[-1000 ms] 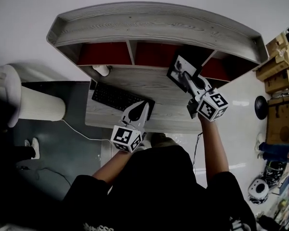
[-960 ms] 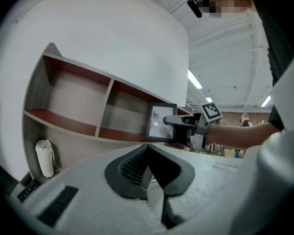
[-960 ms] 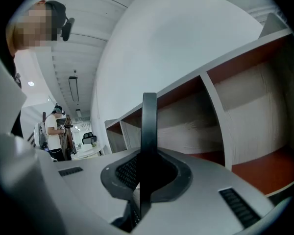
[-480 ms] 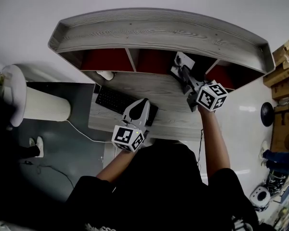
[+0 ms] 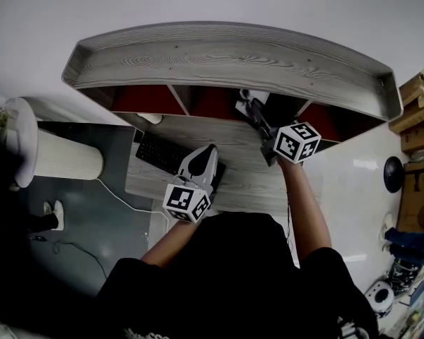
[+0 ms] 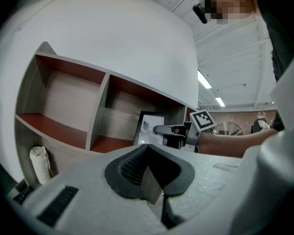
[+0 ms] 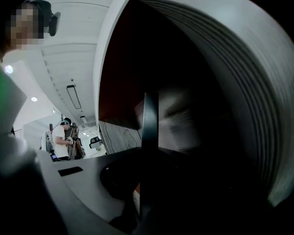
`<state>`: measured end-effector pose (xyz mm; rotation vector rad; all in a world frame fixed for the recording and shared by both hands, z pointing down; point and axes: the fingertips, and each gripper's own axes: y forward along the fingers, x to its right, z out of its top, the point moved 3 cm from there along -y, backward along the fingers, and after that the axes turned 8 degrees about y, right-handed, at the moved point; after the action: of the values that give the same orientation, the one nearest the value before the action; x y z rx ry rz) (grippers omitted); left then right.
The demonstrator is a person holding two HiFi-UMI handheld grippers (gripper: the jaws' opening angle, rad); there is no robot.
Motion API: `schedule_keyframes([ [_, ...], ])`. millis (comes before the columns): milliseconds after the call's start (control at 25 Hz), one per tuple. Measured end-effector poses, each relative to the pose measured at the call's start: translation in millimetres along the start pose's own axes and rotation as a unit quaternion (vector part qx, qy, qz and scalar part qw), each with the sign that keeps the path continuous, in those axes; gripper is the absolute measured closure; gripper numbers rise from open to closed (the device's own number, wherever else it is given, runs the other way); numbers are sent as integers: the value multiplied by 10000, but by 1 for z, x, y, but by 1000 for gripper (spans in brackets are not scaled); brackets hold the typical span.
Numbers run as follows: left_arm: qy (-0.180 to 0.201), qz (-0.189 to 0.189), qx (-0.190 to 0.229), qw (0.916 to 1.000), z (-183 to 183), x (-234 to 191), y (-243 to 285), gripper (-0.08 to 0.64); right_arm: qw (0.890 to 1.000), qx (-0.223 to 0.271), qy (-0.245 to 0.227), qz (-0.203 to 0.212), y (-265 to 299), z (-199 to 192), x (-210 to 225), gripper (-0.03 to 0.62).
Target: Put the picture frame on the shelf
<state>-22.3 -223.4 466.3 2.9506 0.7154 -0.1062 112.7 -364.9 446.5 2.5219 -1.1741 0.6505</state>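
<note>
The long curved shelf [image 5: 226,55], grey wood-grain with red-lined cubbies, sat on the desk [image 5: 247,179]. The flat, black-edged picture frame [image 6: 148,129] was upright inside a cubby right of centre, clamped edge-on by the right gripper [image 5: 253,111], whose arm reached forward and level. The left gripper [image 5: 208,151] hovered over the keyboard [image 5: 159,154], its jaws together and empty.

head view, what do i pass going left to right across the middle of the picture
white cylinder → left gripper → right gripper shut on the frame → boxes
</note>
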Motion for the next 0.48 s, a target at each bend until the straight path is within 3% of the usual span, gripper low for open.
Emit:
schedule_keyframes([
  [480,-6,16,-60,10000,-9,11,-1,543,9930,19,-723,-932,8,5,15,552],
])
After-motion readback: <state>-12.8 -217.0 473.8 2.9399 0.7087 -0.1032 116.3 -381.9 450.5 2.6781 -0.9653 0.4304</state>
